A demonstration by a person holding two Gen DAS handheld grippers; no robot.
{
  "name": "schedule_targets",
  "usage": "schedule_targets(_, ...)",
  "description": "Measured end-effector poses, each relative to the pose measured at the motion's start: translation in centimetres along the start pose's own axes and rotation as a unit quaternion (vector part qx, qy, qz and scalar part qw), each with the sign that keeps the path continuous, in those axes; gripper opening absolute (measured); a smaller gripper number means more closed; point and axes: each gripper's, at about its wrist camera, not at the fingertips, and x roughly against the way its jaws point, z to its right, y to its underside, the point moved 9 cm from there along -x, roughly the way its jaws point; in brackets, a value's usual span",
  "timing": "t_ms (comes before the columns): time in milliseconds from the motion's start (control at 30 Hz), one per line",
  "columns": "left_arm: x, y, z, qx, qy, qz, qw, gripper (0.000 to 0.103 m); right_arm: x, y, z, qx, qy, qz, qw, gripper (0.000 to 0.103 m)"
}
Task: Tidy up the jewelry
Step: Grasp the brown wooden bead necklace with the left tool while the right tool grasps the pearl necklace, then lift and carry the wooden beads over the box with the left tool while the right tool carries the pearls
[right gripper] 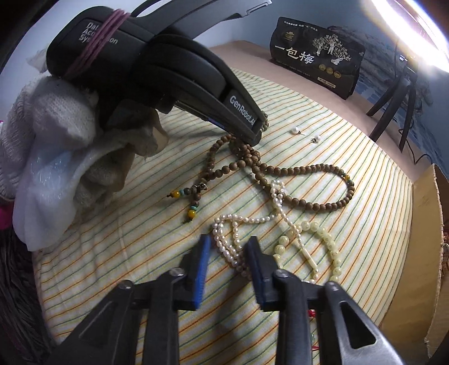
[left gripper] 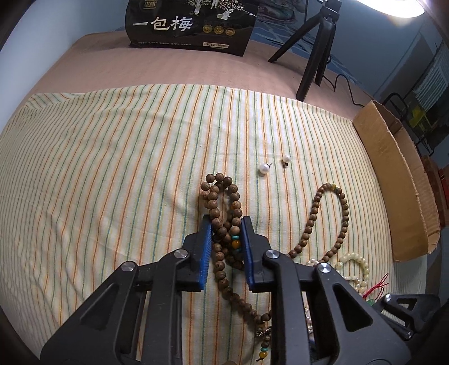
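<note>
A long brown wooden bead necklace (left gripper: 341, 213) lies in loops on the striped cloth (left gripper: 112, 168). My left gripper (left gripper: 226, 221) is shut on a bunch of its beads (left gripper: 221, 224); it also shows in the right wrist view (right gripper: 255, 134), low on the beads (right gripper: 308, 170). Two pearl earrings (left gripper: 263, 169) lie just beyond. My right gripper (right gripper: 228, 241) is open, its jaws either side of a white pearl necklace (right gripper: 233, 250). A pale green bead bracelet (right gripper: 325, 238) lies beside it.
A black snack bag (left gripper: 190, 25) stands at the back. A black tripod (left gripper: 317, 47) stands at the back right with a cable. A cardboard box (left gripper: 398, 179) runs along the right edge. A gloved hand (right gripper: 56, 157) holds the left gripper.
</note>
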Motion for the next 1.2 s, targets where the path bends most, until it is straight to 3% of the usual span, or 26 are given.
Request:
schedule_targets(100,0.3,-0.1,0.0,0.005,0.001,0.002,1.0000,0.015,0.4,0.3,-0.2,-0.005,0.002,-0.001,1.000,0.006)
schedule_targets(400,2.9,-0.7,0.1,0.010,0.008,0.029,0.9995,0.011,1.6,-0.7,1.2,-0.053,-0.006,0.025,0.998,0.005)
schedule_targets(900,8.8,-2.2,-0.2,0.010,0.014,0.100,0.9948,0.011,7.8,-2.5,2.9,-0.100,0.017,0.093,0.990,0.005)
schedule_targets(1200,14.0,-3.1,0.5,-0.002,0.024,0.153,0.9879,0.011,12.2,-3.0,4.1,-0.121,0.026,0.130,0.984,0.005)
